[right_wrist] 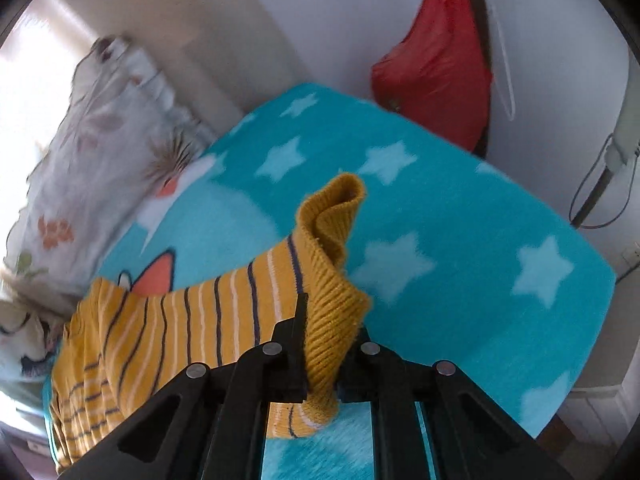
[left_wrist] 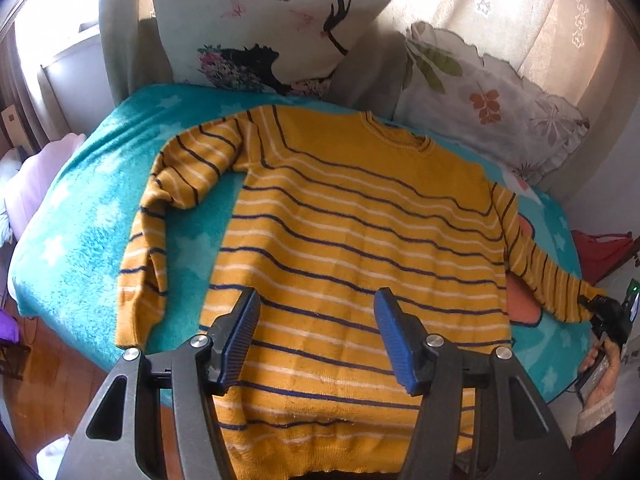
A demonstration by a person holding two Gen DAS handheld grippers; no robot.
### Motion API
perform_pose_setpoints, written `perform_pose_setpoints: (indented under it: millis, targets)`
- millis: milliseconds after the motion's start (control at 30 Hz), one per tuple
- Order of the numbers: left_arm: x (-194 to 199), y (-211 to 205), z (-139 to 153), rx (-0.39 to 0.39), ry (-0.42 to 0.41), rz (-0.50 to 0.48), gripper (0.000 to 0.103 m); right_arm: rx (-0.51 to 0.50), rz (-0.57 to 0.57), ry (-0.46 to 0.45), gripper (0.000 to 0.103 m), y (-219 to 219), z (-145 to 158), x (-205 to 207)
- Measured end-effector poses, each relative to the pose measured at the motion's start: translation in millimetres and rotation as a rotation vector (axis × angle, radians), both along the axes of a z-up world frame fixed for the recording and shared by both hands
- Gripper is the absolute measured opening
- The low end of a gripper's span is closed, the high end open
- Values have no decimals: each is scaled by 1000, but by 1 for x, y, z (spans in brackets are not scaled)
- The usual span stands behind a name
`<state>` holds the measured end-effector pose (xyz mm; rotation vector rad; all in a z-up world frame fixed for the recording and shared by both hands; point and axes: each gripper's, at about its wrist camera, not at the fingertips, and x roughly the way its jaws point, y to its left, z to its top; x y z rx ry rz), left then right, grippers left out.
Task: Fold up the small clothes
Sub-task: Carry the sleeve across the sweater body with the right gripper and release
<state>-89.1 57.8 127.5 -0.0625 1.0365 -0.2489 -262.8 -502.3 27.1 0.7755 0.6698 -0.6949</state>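
A yellow sweater (left_wrist: pixel 352 240) with dark and white stripes lies flat, front up, on a teal star blanket (left_wrist: pixel 80 216). Its left sleeve (left_wrist: pixel 152 240) is bent down beside the body. Its right sleeve (left_wrist: pixel 548 276) stretches out to the right. My left gripper (left_wrist: pixel 316 316) is open, hovering above the sweater's lower body with blue pads (left_wrist: pixel 244 332). My right gripper (right_wrist: pixel 330 320) is shut on the ribbed cuff (right_wrist: pixel 328 280) of the right sleeve and holds it off the blanket; it also shows at the right edge of the left wrist view (left_wrist: pixel 600 308).
Two printed pillows (left_wrist: pixel 260 40) (left_wrist: pixel 480 108) lean against the sofa back behind the sweater. A red bag (right_wrist: pixel 436 72) hangs by the white wall past the blanket's far corner. Wooden floor (left_wrist: pixel 60 384) lies below the blanket's left edge. A cable (right_wrist: pixel 596 184) runs along the wall.
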Motion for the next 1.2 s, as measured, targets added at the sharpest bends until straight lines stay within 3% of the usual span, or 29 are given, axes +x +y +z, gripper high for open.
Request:
perform_pose_setpoints:
  millis: [200,333,533,633,733,900,1033,1200]
  targets:
    - [3,-3,-15,-5,51,11,58,-23,-19,32,9,-19,3,-7]
    - [2,1,-16,13,57,16,58,-91,-42,73,9,-32,14,-4]
    - [4,21,-18,12,63,44,58,-152,-156,82,9,-72,52,-13]
    - [11,34,-20,0,59,44,58,-203,-163,72,9,-63,83,-4]
    - [22,50,-20,-29,56,54,58,-205,-97,22,9,-34,109,12]
    - [36,79,-20,-39,34,52,58,-186,148,-54,9,62,130,80]
    - [44,106,-25,-46,43,64,58,-85,371,-83,9,153,114,147]
    - [51,143,-31,-40,55,88,58,-13,543,-50,9,237,84,210]
